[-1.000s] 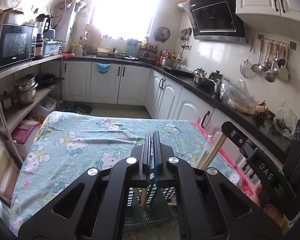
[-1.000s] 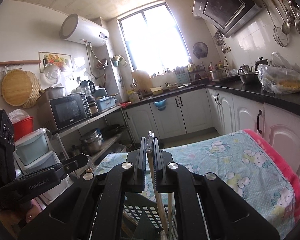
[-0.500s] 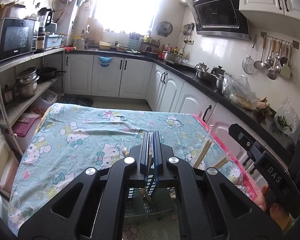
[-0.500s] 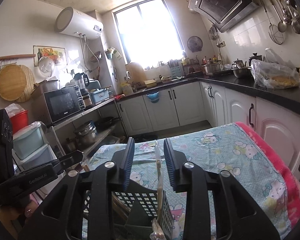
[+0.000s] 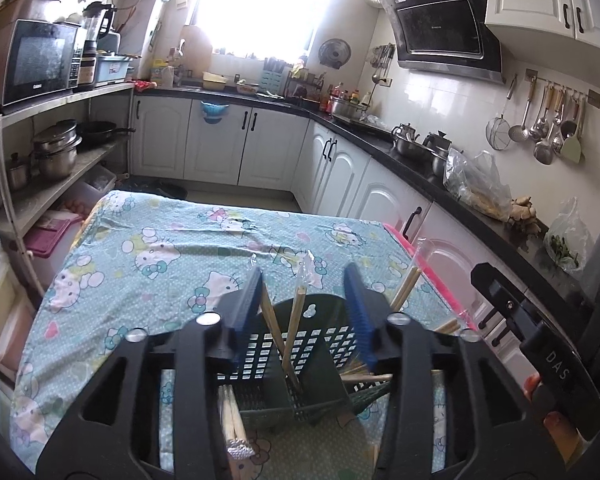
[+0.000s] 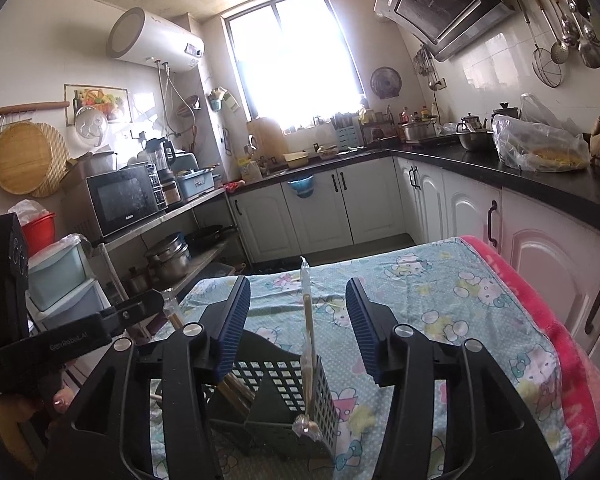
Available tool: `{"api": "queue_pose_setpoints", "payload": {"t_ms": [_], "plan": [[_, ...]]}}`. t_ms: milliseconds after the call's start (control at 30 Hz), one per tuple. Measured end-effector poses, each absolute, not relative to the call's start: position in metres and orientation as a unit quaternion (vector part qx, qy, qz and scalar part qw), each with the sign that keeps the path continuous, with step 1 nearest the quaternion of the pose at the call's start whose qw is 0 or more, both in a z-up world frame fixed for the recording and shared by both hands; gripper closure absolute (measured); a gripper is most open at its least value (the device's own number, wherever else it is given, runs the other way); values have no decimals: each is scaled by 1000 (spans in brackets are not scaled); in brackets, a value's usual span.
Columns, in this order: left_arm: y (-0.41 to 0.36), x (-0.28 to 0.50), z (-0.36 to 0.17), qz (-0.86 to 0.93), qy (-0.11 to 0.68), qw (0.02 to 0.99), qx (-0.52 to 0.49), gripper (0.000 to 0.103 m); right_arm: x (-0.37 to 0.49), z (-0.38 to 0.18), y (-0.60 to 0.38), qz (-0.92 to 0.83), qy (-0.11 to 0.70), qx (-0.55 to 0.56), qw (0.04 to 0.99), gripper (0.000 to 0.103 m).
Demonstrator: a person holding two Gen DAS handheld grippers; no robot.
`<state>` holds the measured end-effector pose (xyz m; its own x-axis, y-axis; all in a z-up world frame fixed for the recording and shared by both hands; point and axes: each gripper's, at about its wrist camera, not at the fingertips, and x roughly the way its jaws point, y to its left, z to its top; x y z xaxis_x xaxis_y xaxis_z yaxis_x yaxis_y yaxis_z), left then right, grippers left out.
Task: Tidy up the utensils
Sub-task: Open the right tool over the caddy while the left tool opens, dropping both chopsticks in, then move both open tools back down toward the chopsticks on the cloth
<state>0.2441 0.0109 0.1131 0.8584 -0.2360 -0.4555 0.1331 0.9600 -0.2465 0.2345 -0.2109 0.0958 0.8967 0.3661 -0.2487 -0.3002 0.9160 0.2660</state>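
Both grippers — left (image 5: 305,312), right (image 6: 298,326) — are opening, wrapped chopsticks (image 6: 309,344) apparently untouched in the basket (image 6: 288,384).

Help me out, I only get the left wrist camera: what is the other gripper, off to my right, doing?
Observer: The right gripper is opening its fingers. A plastic-wrapped utensil stands upright between them, and neither pad touches it.
Operator: Where does that utensil stand?
Observer: At the right-hand end of the dark slotted holder. I cannot tell whether its lower end sits inside.
Operator: Anything in the room that I miss?
Observer: A white water heater hangs high on the wall, left of the window.
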Motion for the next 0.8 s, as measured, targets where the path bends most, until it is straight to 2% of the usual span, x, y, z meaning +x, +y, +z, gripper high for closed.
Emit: {"api": "queue_pose_setpoints", "payload": {"t_ms": [100, 167, 300, 433, 633, 800], "plan": [[12, 241, 114, -96, 247, 958, -107, 55, 231, 94, -212, 173, 152, 110, 967, 52], [12, 237, 116, -96, 243, 959, -105, 41, 229, 93, -212, 173, 155, 108, 967, 51], [13, 229, 120, -96, 236, 962, -100, 28, 225, 92, -214, 173, 160, 107, 966, 48], [16, 221, 123, -98, 228, 963, -105, 11, 221, 91, -217, 174, 161, 108, 966, 43], [15, 211, 125, -103, 223, 964, -106, 11, 211, 90, -221, 175, 159, 110, 965, 31], [16, 202, 126, -102, 221, 964, -106, 11, 203, 91, -222, 176, 156, 104, 966, 29]]}}
